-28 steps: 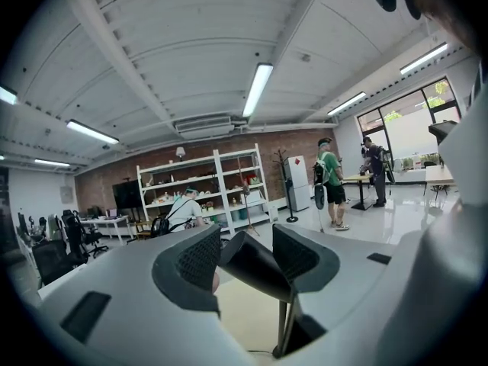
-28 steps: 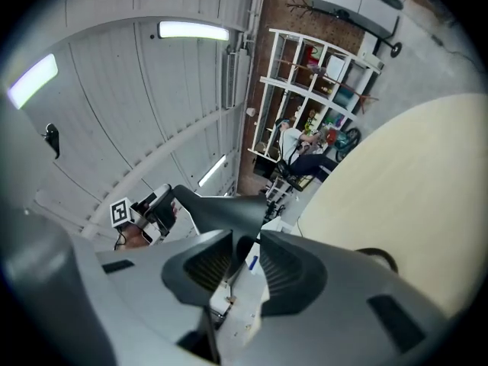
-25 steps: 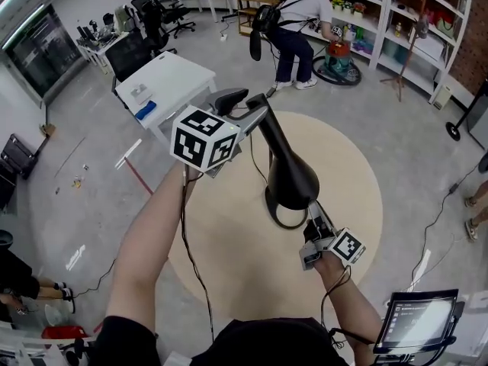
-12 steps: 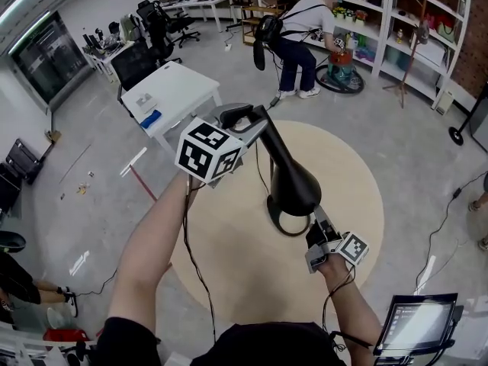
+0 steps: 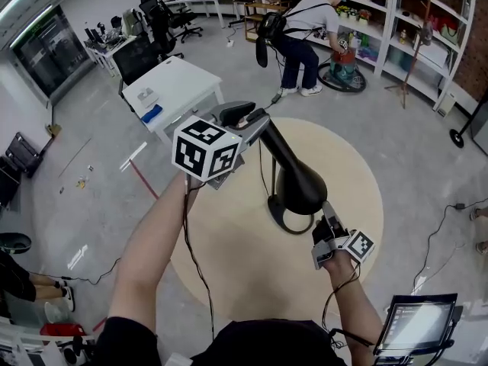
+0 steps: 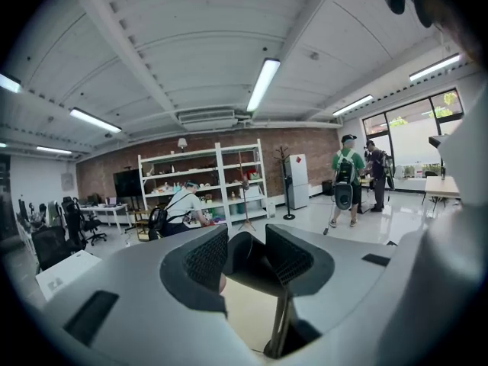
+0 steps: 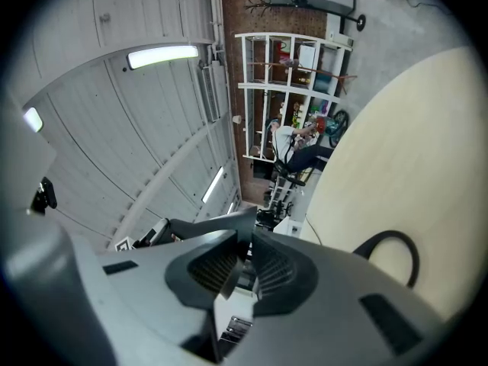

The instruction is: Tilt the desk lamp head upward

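Observation:
A black desk lamp stands on a round beige tabletop [image 5: 229,235]. Its cone-shaped head [image 5: 296,180] hangs over the ring base [image 5: 284,218]. My left gripper [image 5: 255,120] is at the head's narrow top end. Its jaws are closing, and the black lamp head [image 6: 245,259] fills the gap between the pads, touching both. My right gripper [image 5: 328,216] sits low beside the head's wide end, shut on the lamp's thin stem [image 7: 229,274]. The stem [image 6: 282,319] also shows below the left jaws, and the base ring [image 7: 390,252] appears in the right gripper view.
A white desk [image 5: 174,90] stands beyond the round table, with office chairs [image 5: 149,48] behind it. A person [image 5: 299,36] bends at white shelves [image 5: 396,29] at the far right. A tablet [image 5: 419,322] sits at the lower right. Cables trail over the grey floor.
The left gripper has stayed at the lamp head's narrow end. The right gripper and the lamp sit slightly lower and further right in the view. The lamp head's tilt looks much the same.

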The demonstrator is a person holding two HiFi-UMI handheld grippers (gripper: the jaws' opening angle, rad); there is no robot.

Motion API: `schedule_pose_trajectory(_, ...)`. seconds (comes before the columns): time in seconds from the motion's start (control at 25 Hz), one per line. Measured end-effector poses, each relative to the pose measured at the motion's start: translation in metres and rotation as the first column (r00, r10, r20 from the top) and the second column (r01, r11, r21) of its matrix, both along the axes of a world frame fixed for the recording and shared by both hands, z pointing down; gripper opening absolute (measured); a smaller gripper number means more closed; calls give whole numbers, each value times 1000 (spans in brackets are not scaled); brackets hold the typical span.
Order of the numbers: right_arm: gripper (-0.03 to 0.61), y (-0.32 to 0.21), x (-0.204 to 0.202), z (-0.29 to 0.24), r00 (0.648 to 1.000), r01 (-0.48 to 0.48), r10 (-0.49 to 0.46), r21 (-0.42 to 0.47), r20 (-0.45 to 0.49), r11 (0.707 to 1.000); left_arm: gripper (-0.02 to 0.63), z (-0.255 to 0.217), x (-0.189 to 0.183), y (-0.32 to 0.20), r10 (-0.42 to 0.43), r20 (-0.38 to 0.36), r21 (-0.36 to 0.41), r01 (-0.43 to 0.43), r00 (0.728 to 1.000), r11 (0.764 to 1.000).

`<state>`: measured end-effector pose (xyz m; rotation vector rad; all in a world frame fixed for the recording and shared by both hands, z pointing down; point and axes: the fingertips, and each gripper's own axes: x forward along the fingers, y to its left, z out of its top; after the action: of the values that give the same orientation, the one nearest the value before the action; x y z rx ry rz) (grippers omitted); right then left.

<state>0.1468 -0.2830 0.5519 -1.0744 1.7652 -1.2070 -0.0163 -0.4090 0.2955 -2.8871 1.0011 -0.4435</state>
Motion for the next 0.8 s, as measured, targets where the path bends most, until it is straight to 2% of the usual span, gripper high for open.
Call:
schedule_pose_trajectory(0.2, 63, -1, 1, -4, 999, 8, -8, 3, -36, 1000, 147, 2, 1, -2, -1, -42, -30, 0, 999, 1000)
schedule_pose_trajectory(0.48, 57, 7, 15, -21, 1000, -10, 8, 58, 21, 998, 147, 8, -1, -7, -19, -71, -37, 16, 997, 999)
schedule_pose_trajectory(0.8, 51, 15, 54, -67, 999, -51, 50, 144, 8, 988, 147, 18, -7, -15, -42, -153, -89, 28, 987, 996)
